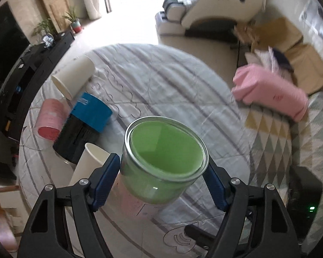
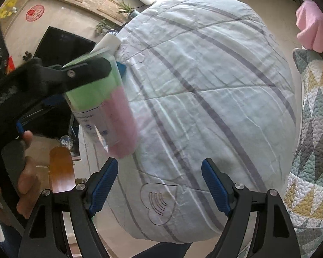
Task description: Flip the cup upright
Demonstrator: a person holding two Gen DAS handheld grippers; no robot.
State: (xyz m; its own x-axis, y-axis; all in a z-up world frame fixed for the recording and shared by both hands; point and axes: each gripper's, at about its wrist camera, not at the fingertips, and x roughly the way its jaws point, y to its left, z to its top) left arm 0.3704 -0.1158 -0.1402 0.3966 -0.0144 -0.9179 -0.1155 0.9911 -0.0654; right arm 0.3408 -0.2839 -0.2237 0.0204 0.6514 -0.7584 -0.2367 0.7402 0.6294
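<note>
My left gripper (image 1: pixel 163 172) is shut on a clear cup with a green lining (image 1: pixel 164 157). It holds the cup above the cloth-covered table (image 1: pixel 161 81) with the mouth facing up toward the camera, a little tilted. The right wrist view shows the same cup (image 2: pixel 97 90) from the side, blurred, with a pink lower part, held by the left gripper (image 2: pixel 84 73) at the left. My right gripper (image 2: pixel 159 185) is open and empty, just right of and below the cup, over the table (image 2: pixel 204 86).
On the table's left stand a white paper cup lying on its side (image 1: pixel 75 77), a pink cup on its side (image 1: pixel 50 119), a blue and black box (image 1: pixel 86 126) and another white cup (image 1: pixel 90 163). A pink bag (image 1: pixel 271 92) lies on a patterned quilt (image 1: pixel 290 142) at right.
</note>
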